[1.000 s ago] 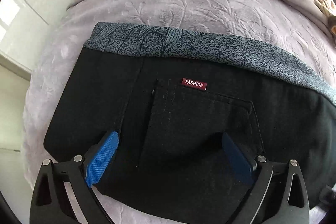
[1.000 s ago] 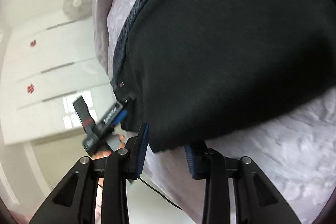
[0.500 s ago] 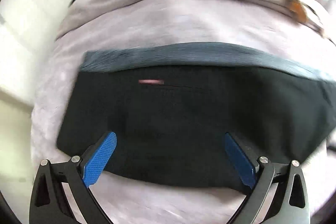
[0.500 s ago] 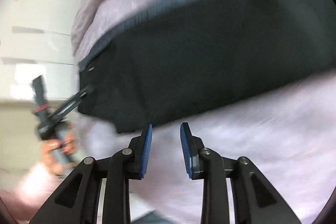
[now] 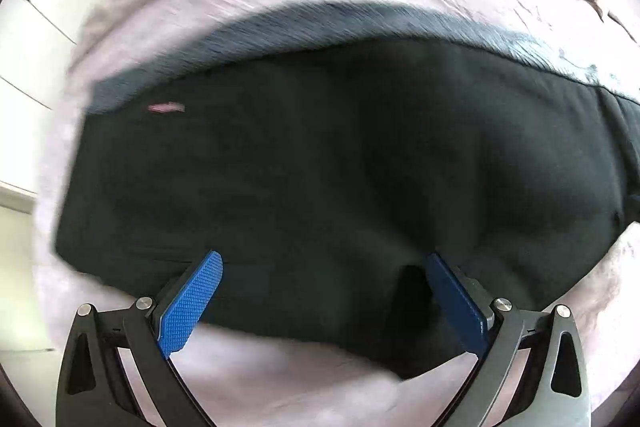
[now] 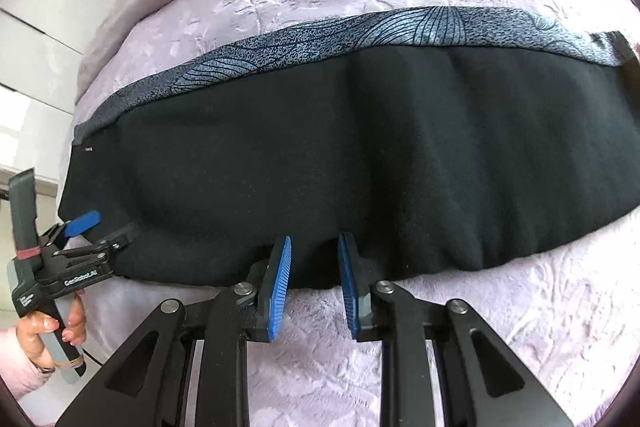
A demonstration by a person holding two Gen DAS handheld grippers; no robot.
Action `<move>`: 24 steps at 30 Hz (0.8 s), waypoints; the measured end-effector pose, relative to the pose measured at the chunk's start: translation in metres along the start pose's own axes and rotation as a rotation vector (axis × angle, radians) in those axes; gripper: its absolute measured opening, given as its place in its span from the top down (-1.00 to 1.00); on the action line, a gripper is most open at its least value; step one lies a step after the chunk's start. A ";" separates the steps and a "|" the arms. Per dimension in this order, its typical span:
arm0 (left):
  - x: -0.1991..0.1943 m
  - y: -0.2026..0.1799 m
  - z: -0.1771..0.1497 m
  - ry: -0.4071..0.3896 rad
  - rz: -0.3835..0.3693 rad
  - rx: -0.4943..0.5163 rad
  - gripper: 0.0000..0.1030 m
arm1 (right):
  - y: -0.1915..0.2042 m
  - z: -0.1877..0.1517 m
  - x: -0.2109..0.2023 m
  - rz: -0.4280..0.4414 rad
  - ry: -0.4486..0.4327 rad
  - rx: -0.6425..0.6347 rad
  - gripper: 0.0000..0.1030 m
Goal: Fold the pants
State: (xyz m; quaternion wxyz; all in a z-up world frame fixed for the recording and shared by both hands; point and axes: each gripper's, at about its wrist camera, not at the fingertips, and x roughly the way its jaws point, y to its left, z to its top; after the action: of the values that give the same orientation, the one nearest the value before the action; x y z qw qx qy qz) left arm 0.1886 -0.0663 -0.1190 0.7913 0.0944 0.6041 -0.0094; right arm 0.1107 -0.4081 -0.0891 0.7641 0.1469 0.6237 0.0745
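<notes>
Pants (image 6: pixel 360 167), black with a patterned grey-blue band along the far edge, lie folded into a long strip across the lilac bed (image 6: pixel 520 327). Left gripper (image 5: pixel 324 263) hangs over their near edge with jaws wide apart and empty. Right gripper (image 6: pixel 314 247) has just been narrowing, its pads a small gap apart at the near hem, nothing pinched between them.
</notes>
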 end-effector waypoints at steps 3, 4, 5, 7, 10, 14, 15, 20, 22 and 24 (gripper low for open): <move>-0.017 0.034 0.010 -0.061 0.018 -0.052 -1.00 | 0.013 0.009 -0.016 0.019 0.017 -0.006 0.44; -0.019 0.048 0.015 -0.083 0.038 -0.068 -1.00 | 0.029 0.007 -0.017 0.055 0.018 -0.026 0.43; -0.019 0.062 0.021 -0.101 0.064 -0.083 -1.00 | 0.046 0.018 -0.018 0.099 0.018 -0.070 0.39; -0.012 0.091 0.031 -0.112 0.121 -0.123 -1.00 | 0.081 0.039 -0.016 0.148 0.013 -0.156 0.25; 0.013 0.144 0.036 -0.090 0.168 -0.207 -1.00 | 0.163 0.084 0.004 0.280 0.026 -0.318 0.15; 0.032 0.167 0.010 -0.031 0.071 -0.327 -1.00 | 0.270 0.119 0.047 0.367 0.099 -0.511 0.15; 0.033 0.172 0.005 -0.045 0.043 -0.343 -1.00 | 0.293 0.124 0.059 0.365 0.118 -0.554 0.15; 0.034 0.181 -0.017 -0.100 0.018 -0.342 -1.00 | 0.394 0.138 0.124 0.352 0.191 -0.713 0.15; 0.038 0.185 -0.022 -0.117 0.012 -0.348 -1.00 | 0.414 0.136 0.142 0.339 0.219 -0.740 0.15; 0.038 0.188 -0.028 -0.126 0.017 -0.344 -1.00 | 0.426 0.131 0.163 0.291 0.257 -0.770 0.19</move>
State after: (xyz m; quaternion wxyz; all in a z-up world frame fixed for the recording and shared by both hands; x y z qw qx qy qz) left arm 0.1969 0.1267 -0.1368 0.8322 -0.0380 0.5450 0.0949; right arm 0.3028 0.0254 -0.0821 0.6608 -0.0730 0.6133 0.4265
